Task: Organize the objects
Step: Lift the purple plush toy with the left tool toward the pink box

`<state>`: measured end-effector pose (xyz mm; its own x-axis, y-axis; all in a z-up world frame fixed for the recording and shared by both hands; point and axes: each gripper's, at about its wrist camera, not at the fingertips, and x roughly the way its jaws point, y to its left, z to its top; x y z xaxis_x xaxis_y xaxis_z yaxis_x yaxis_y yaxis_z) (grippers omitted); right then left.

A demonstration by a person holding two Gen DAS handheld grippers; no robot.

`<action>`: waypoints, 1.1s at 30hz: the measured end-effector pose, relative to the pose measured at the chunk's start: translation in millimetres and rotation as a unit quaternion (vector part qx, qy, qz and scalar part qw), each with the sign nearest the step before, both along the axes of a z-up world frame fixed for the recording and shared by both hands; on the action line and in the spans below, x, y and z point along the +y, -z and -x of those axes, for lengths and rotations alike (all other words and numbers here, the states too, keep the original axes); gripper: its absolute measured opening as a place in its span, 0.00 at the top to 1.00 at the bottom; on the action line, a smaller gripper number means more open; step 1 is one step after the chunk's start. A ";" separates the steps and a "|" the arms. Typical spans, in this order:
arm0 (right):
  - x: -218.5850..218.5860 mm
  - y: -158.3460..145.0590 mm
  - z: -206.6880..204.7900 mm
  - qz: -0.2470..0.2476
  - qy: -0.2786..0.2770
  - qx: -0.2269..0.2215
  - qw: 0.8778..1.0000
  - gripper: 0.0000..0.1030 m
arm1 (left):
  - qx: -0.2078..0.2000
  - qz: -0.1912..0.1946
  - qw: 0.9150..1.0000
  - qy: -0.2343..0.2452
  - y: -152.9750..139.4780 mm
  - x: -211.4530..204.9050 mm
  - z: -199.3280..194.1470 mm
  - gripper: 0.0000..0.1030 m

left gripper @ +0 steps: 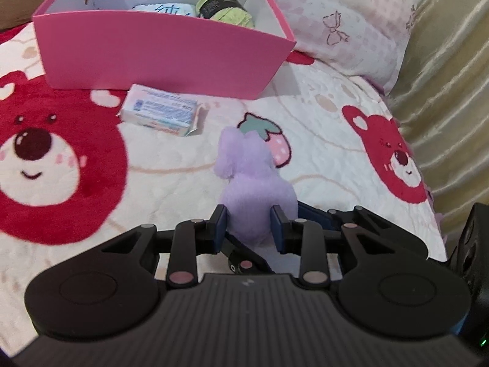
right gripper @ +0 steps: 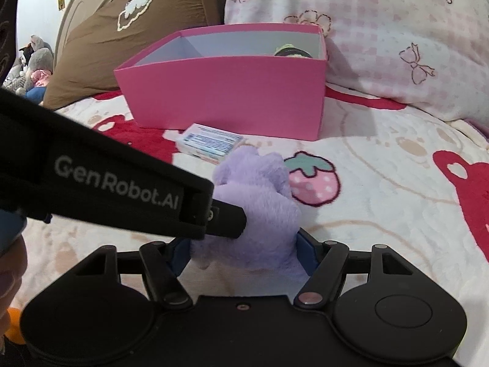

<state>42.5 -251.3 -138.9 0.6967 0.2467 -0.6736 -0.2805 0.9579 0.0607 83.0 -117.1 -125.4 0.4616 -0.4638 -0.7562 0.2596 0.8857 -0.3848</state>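
Note:
A purple plush toy (left gripper: 253, 189) is held over the bed between both grippers. My left gripper (left gripper: 250, 229) is shut on its lower part, blue pads pressed into the fur. My right gripper (right gripper: 241, 253) is shut on the same plush toy (right gripper: 259, 202) from its side; the left gripper's black body (right gripper: 107, 183) crosses this view. A pink box (left gripper: 165, 52) stands ahead with a green yarn ball (left gripper: 224, 7) and a white packet (left gripper: 165, 9) inside. A small soap-like packet (left gripper: 159, 113) lies on the blanket before the box, also in the right wrist view (right gripper: 211, 143).
The bed is covered by a cream blanket with red bears (left gripper: 49, 159) and a strawberry print (right gripper: 311, 180). A pink checked pillow (right gripper: 382, 36) lies behind and right of the box (right gripper: 226, 94), a brown pillow (right gripper: 122, 33) at the left. A gold curtain (left gripper: 452, 76) hangs at the right.

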 end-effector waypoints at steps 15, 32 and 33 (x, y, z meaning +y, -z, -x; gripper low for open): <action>38.6 -37.8 28.1 -0.006 -0.032 0.002 0.999 0.29 | 0.016 -0.032 0.999 0.012 -51.2 38.1 23.0 0.72; 62.7 -93.5 32.2 -0.040 -0.063 -0.010 0.997 0.29 | -0.029 -0.052 0.998 0.005 -113.3 69.7 40.4 0.72; 63.9 -96.2 31.0 -0.043 -0.064 -0.008 0.997 0.29 | -0.031 -0.052 0.998 0.005 -116.0 70.8 40.3 0.72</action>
